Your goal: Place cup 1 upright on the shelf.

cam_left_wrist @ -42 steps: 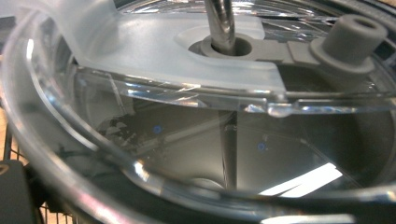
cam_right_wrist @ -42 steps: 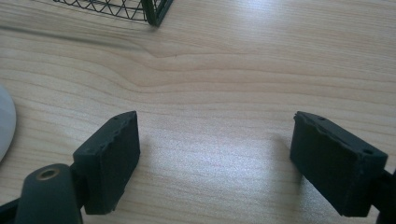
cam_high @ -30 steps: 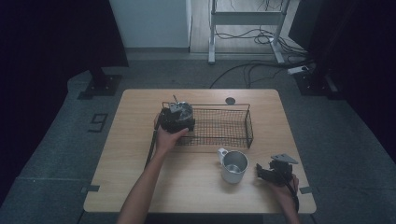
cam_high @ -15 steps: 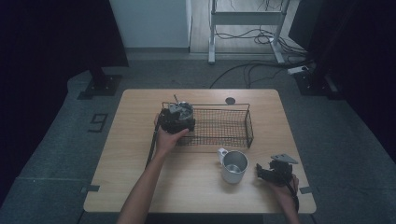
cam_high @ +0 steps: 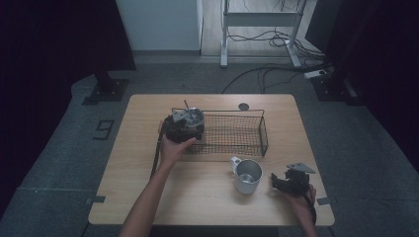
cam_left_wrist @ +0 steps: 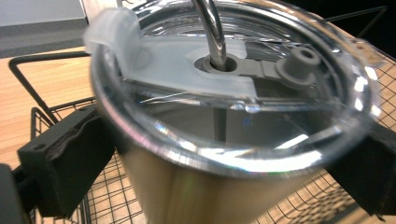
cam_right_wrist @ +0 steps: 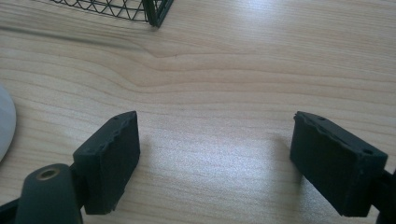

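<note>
High view: your left gripper clamps one lidded steel tumbler at the left end of one wire basket — probably placing it inside. Next, lower and release. Your right gripper rests open on the table, beside one mug.

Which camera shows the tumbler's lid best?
The left gripper view: the clear lid and its straw hole are close up. In the high view the lid is tiny, partly behind the left hand-held gripper.
</note>
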Available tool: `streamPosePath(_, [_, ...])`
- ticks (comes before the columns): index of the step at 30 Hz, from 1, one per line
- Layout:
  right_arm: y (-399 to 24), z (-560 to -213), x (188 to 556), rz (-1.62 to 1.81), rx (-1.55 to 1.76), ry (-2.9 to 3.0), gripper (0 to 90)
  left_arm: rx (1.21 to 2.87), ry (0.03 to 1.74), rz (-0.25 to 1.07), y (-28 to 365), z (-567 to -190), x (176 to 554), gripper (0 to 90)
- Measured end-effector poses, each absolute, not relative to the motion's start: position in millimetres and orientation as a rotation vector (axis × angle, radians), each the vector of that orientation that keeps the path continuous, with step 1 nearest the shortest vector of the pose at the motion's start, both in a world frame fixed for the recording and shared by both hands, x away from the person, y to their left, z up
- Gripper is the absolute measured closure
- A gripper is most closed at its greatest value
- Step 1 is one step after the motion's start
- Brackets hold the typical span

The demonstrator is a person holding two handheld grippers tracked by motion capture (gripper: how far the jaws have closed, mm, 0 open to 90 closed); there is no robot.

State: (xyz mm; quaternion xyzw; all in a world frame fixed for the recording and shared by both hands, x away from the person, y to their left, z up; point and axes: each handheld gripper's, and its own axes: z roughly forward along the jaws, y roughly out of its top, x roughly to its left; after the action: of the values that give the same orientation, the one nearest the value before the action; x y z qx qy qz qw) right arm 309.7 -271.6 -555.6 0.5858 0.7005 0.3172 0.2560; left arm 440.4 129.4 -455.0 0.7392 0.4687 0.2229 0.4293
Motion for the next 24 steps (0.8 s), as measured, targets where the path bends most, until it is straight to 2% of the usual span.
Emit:
streamPosePath(10, [-272, -556, 310, 0.860, 1.590, 1.902, 15.8, 1.818, 1.111, 0.573, 137, -442, 411, 3.5])
streamPosePath(24, [-271, -555, 310, 0.861, 1.593, 1.901, 15.8, 1.841, 1.010, 0.560, 146, -453, 361, 4.6])
